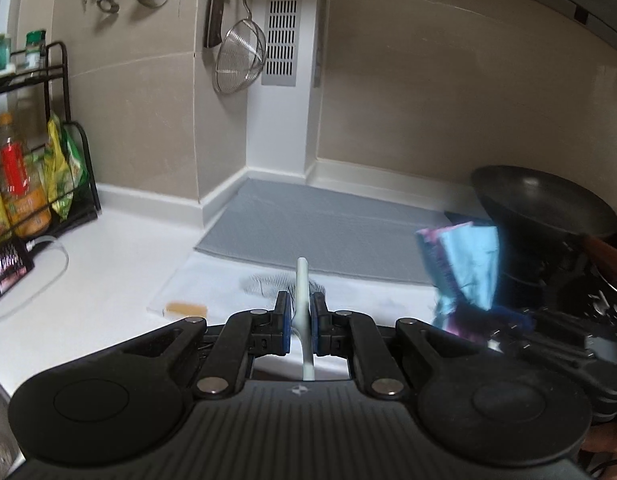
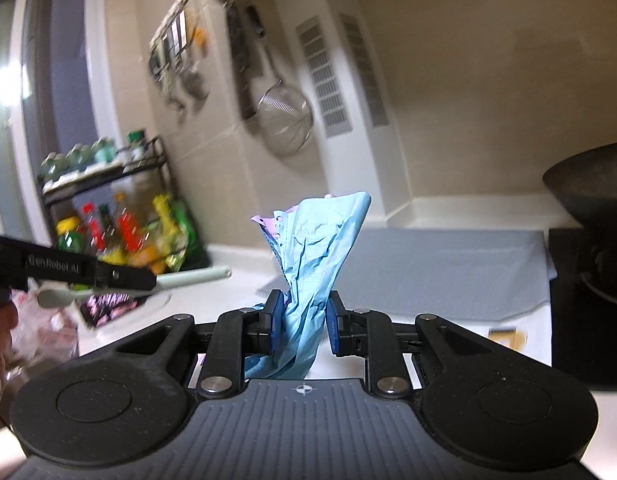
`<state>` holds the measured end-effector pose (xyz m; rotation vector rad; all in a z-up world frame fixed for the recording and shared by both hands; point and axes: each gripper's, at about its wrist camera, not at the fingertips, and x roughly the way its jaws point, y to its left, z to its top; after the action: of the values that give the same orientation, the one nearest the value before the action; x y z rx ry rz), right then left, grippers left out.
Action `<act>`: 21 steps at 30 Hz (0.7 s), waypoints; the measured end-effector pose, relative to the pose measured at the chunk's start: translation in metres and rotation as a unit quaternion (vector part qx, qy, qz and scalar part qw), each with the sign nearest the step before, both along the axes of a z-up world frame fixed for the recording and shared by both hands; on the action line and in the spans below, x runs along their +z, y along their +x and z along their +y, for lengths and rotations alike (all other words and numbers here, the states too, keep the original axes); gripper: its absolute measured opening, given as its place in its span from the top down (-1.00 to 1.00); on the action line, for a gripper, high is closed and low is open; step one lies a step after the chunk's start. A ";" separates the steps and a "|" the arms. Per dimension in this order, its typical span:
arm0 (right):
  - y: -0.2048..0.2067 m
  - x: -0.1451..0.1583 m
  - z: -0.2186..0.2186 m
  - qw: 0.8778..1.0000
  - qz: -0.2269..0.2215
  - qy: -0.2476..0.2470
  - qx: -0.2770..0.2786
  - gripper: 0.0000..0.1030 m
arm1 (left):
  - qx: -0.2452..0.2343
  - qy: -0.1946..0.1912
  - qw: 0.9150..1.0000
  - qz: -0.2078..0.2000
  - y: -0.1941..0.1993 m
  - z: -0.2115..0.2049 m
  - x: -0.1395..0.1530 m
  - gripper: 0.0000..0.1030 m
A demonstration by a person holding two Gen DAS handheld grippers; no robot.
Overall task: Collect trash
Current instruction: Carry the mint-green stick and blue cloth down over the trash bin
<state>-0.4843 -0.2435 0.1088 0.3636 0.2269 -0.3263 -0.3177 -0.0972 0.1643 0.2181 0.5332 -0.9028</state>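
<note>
Nearest in the left wrist view, the left claw (image 1: pixel 299 312) is pinched narrow on a pale green stick-like item (image 1: pixel 302 300), possibly a toothbrush, though the blur makes that uncertain. The item stands on edge between the blue pads (image 1: pixel 285 322), its tip poking forward above them and its other end running back toward the claw body. In the right wrist view the same item (image 2: pixel 192 277) juts out sideways from the left claw (image 2: pixel 120 278) at the left edge.

The right claw (image 2: pixel 300 320) is clamped on a wad of crumpled blue paper (image 2: pixel 320 248), with a bit of pink sheet showing at its upper left. The paper rises well above the pads and is held up off the tabletop. From the left wrist view the wad (image 1: pixel 464 264) appears at the right, just in front of the dark wok (image 1: pixel 544 204).

Below the claws lies the white tabletop (image 1: pixel 120 264), carrying a white sheet (image 1: pixel 212 284) with a small tan piece (image 1: pixel 187 309) on it. Just beyond, a grey mat (image 1: pixel 328 224) reaches into the wall corner. To the left stands a black rack (image 1: pixel 68 128) with bottles (image 1: pixel 18 184) and yellow-green packets (image 1: pixel 62 164). Farthest back, a wire strainer (image 1: pixel 240 60) and other utensils hang on the tiled wall beside a vented white column (image 1: pixel 282 28).
</note>
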 end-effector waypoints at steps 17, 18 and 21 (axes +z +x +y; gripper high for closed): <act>-0.020 -0.085 0.045 0.990 0.138 0.003 0.033 0.52 | 0.041 0.058 0.994 0.080 -0.048 0.053 -0.106 0.81; -0.021 -0.089 0.048 0.989 0.145 0.001 0.034 0.52 | 0.044 0.063 0.994 0.081 -0.049 0.054 -0.112 0.81; -0.020 -0.102 0.053 0.986 0.164 0.012 0.041 0.52 | 0.050 0.076 0.992 0.087 -0.053 0.056 -0.129 0.81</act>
<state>-0.5045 -0.1905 0.0065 0.3213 0.5668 -0.3014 -0.3706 -0.0410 0.0351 0.2496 0.7705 -0.7873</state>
